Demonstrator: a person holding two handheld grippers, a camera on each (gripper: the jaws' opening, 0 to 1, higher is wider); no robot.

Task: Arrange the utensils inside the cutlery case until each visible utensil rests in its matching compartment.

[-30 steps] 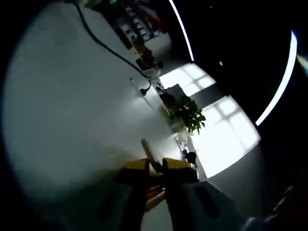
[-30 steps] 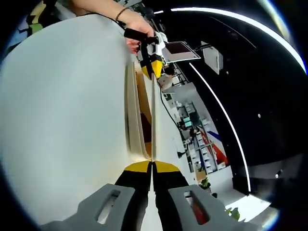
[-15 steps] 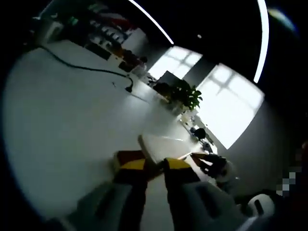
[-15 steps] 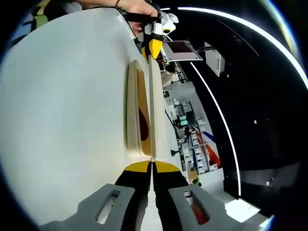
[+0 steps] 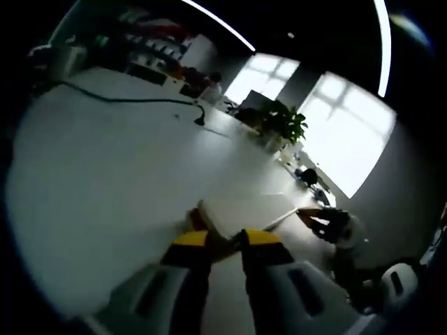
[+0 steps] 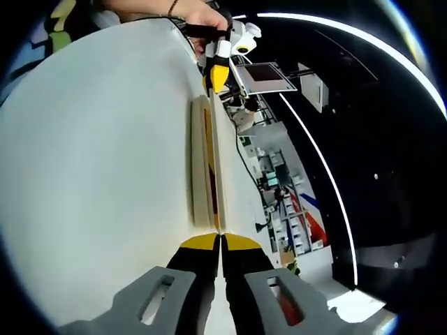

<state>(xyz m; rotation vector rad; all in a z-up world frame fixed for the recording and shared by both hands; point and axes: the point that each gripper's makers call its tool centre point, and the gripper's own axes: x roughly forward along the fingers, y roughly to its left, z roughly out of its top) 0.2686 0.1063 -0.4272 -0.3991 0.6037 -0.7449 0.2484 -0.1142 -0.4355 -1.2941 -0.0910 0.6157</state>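
Case point(image 6: 207, 167) is lying on the desk point(image 6: 98, 160), its lid nearly down, leaving only a thin slit with something dark red inside; contents cannot be made out. Right gripper point(image 6: 221, 242) is pinching the lid's near edge, jaws together on it. Left gripper point(image 6: 216, 75) is gripping the far edge, with a hand point(image 6: 198, 15) behind it. In the left gripper view, the left gripper point(image 5: 225, 239) is clamping the pale lid of the case point(image 5: 241, 211), probably fully closed on it. A cable point(image 5: 133, 100) is running across the desk's point(image 5: 98, 174) far side, a plant point(image 5: 285, 125) standing beyond.
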